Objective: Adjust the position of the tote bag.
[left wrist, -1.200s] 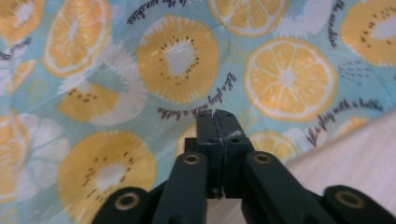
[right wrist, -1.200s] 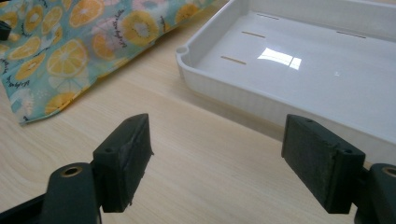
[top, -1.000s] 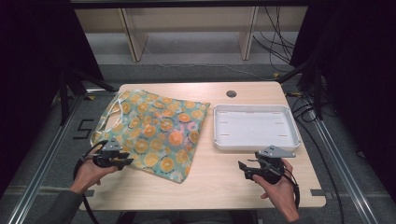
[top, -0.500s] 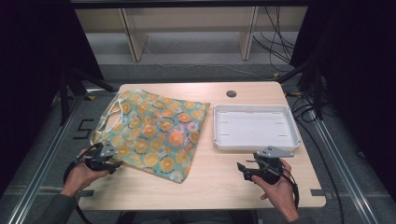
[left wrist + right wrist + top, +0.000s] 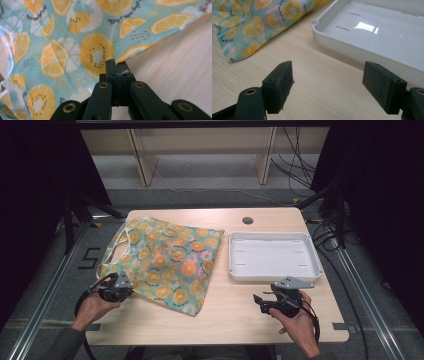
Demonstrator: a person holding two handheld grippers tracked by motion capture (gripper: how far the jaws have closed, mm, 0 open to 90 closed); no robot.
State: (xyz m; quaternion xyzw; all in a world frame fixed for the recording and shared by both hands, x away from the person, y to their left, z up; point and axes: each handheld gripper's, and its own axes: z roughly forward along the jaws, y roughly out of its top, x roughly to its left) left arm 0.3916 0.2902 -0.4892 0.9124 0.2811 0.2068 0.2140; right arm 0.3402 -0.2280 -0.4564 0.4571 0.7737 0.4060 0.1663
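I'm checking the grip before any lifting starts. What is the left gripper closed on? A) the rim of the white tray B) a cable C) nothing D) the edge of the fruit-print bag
D: in the left gripper view, the left gripper has its jaws pressed together on the hem of the fruit-print bag.

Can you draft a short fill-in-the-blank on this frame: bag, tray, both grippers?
1. The left gripper is shut on the edge of the fruit-print ____.
2. The jaws of the right gripper stand ____ above the bare table.
3. The white tray holds ____.
4. In the high view, the tray lies to the ____ of the bag.

Missing words: bag; open; nothing; right
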